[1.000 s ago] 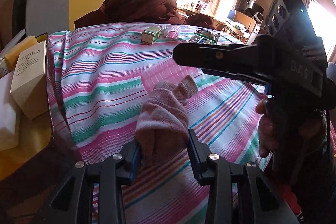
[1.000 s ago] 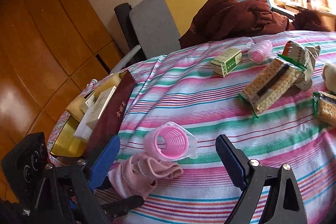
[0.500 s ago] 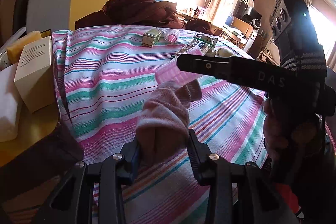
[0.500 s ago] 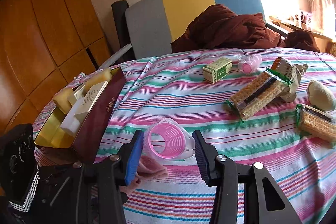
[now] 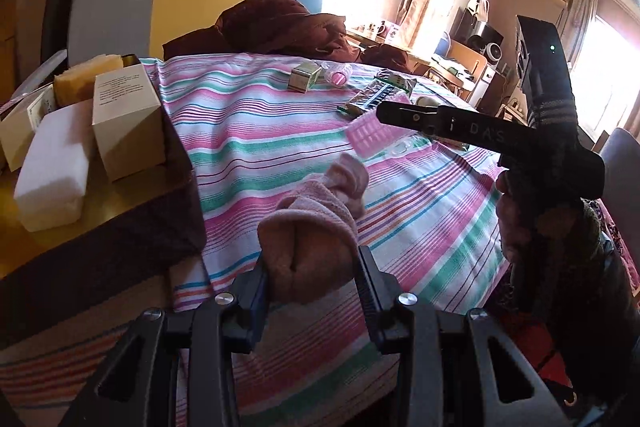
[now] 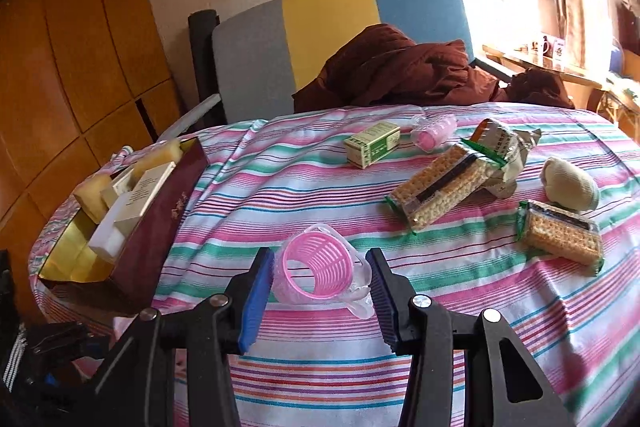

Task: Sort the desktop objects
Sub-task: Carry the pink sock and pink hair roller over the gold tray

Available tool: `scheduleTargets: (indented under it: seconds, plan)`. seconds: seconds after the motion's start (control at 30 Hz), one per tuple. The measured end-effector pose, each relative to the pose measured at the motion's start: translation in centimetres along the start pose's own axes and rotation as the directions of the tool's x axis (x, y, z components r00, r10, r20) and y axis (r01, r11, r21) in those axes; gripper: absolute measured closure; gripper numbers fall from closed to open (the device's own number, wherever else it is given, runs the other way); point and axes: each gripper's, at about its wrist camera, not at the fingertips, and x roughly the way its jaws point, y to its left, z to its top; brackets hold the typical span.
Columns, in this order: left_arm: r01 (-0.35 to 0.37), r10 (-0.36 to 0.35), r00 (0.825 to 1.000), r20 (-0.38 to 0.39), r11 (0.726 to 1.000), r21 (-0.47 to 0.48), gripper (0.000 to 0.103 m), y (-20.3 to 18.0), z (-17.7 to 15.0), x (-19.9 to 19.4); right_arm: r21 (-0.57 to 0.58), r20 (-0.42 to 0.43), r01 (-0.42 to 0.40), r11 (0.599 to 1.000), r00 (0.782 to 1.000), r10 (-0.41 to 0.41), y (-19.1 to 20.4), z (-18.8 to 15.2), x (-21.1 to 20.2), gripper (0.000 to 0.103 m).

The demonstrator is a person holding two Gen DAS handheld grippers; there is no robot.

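Since a second ago the right gripper (image 6: 320, 281) has narrowed from wide open to flank the pink hair roller (image 6: 318, 269) near the striped tablecloth's (image 6: 460, 291) front edge; it looks gripped, though contact is unclear, so a lift seems next. Meanwhile the left gripper (image 5: 310, 273) stays clamped on the pink sock (image 5: 310, 243), raised beside the box (image 5: 92, 227) at left.

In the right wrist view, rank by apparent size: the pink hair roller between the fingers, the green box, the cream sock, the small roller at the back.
1. Pink hair roller, though it is nearest the camera, which inflates it.
2-3. Green box and cream sock look alike; unranked.
4. Small roller, farthest away.
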Motion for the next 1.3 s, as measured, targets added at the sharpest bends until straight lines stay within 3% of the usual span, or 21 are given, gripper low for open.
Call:
scheduleTargets:
  seconds: [0.13,0.47,0.9,1.3]
  plan:
    - [-0.014,0.014,1.000,0.027,0.999,-0.033,0.063,1.1,-0.6,-1.9,0.030,0.015,-0.004,1.000,1.000,0.004,-0.9,0.5,-0.7,0.055]
    - [-0.033,0.039,0.997,0.066,0.996,-0.084,0.063,3.0,-2.2,-5.6,-0.045,0.011,-0.088,0.995,0.996,0.088,3.2,0.7,-1.0,0.055]
    - [0.030,-0.005,0.986,0.165,0.988,-0.148,0.063,5.1,-2.1,-11.4,-0.132,-0.008,-0.192,0.972,0.981,0.193,8.5,1.3,-0.6,0.055]
    - [-0.116,0.181,0.958,0.225,0.955,-0.272,0.063,11.0,-1.5,-14.6,-0.195,-0.006,-0.250,0.948,0.967,0.254,11.7,2.2,-0.4,0.055]
